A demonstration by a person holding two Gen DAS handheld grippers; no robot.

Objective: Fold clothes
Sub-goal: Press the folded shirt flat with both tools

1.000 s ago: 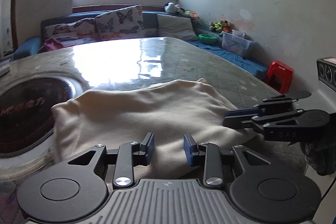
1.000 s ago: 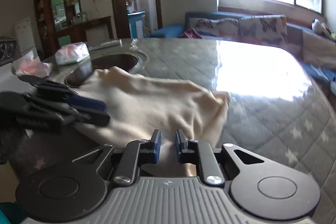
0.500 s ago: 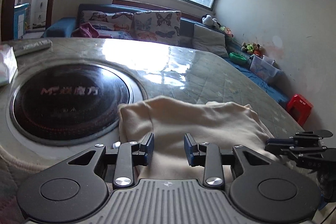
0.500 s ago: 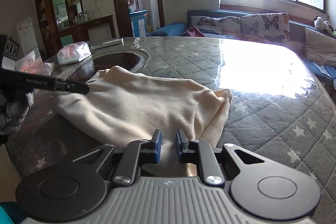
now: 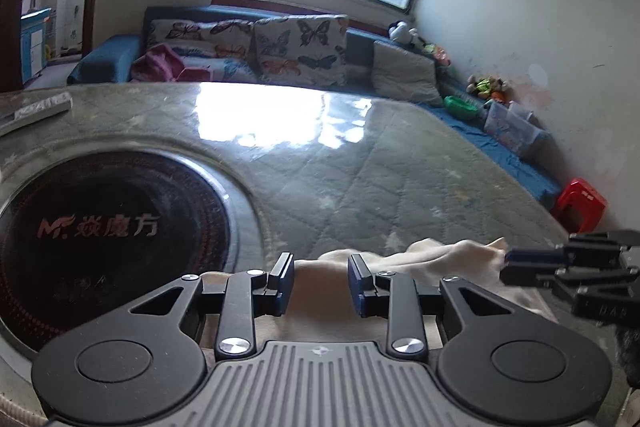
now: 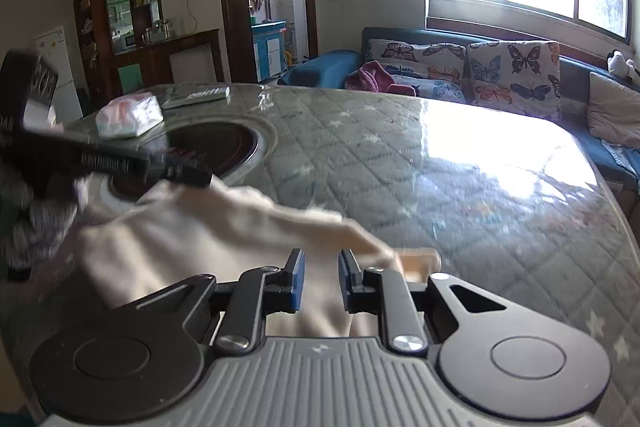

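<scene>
**Current state.** The cream garment (image 6: 208, 247) lies at the near edge of the quilted table (image 6: 400, 167), just right of the round hob (image 5: 100, 227). Its far edge is raised off the surface in a ridge strung between the two tools. The left gripper (image 5: 320, 267) has its jaws partly closed with fabric bunched in the gap. The right gripper (image 6: 322, 263) is narrower, also with fabric between its pads. Since the ridge runs straight to each tip, both are judged clamped on the garment.

**Fault conditions.**
- Slip: neither jaw pair is fully together. A sharp pull could draw the soft fabric out of one grip, so that side drops and the fold skews.
- Uneven travel: if one hand leads, the ridge twists and the fold line lands crooked.
- Snagging: the left side of the garment touches the hob rim and could drag across it.
- Overhang: the garment sits close to the near table edge, so loose fabric may slide off.

**Limits of view.**
- The pad faces are covered by fabric, so contact is inferred, not seen.
- The garment is motion-blurred, and its type, sleeves and hem cannot be identified.
- Its near portion is hidden beneath both gripper bodies.
- In each wrist view the other gripper is cut off at the frame edge.
</scene>
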